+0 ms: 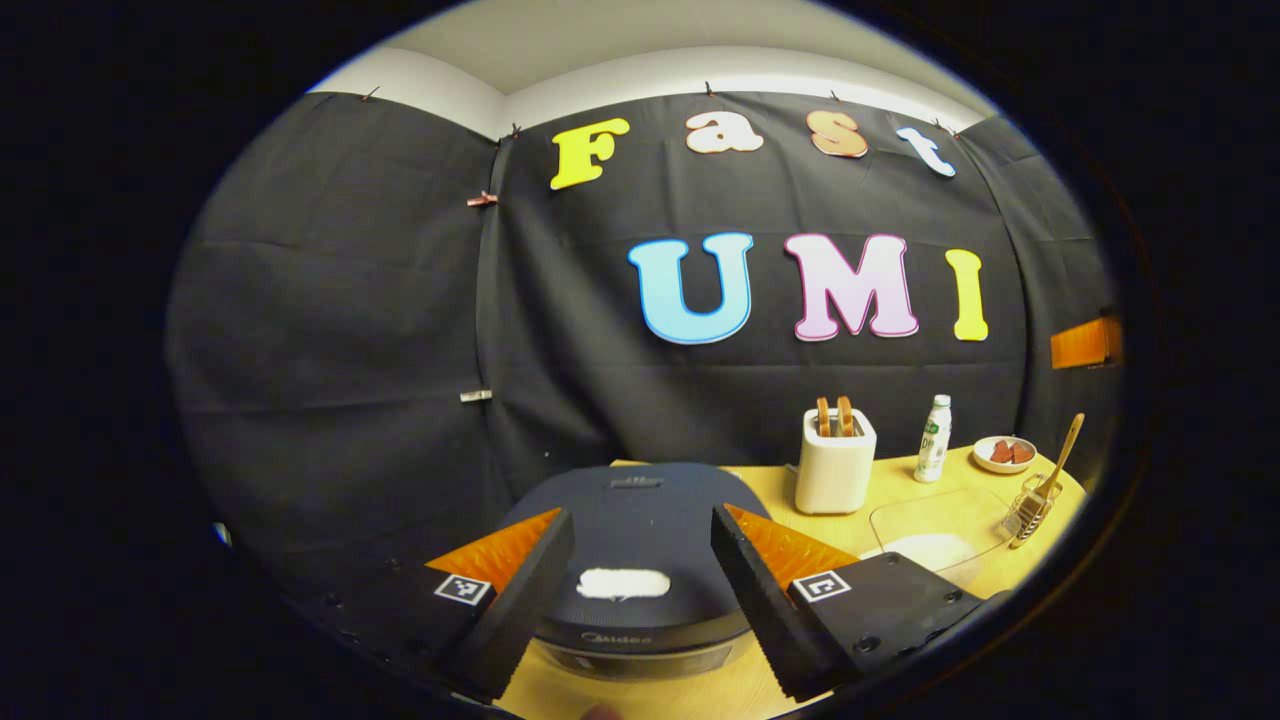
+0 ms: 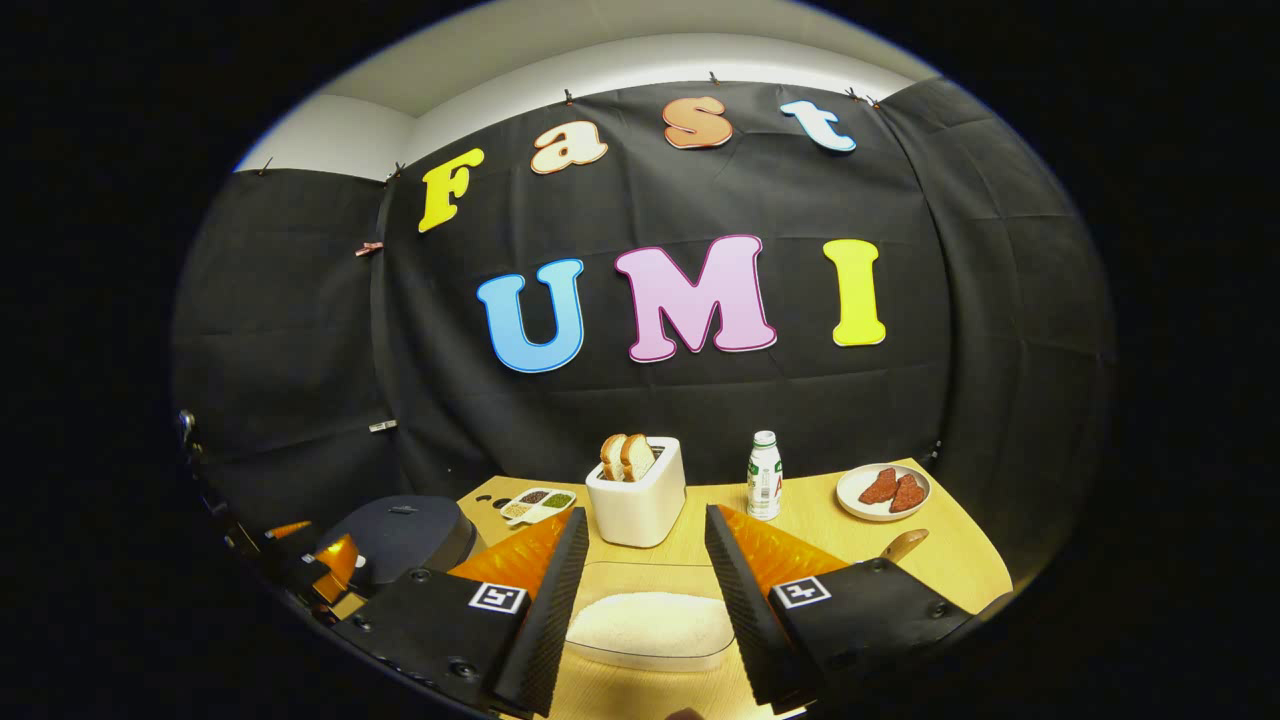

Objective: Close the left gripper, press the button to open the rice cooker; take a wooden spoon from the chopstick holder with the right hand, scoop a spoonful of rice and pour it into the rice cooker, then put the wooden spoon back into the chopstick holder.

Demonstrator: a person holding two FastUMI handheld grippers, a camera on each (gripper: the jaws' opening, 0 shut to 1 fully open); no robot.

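Two grippers, both spread wide, holding nothing. Left gripper [image 1: 640,575] poised over closed rice cooker [image 1: 640,520] — lid hard, likely slick; fingers not yet closed for the button press. Right gripper [image 2: 640,590] above clear container of rice [image 2: 652,625] on counter [image 2: 950,560]. Wooden spoon [image 1: 1062,460] upright in wire chopstick holder [image 1: 1030,510] — probably light, stiff; best pinched on upper handle.
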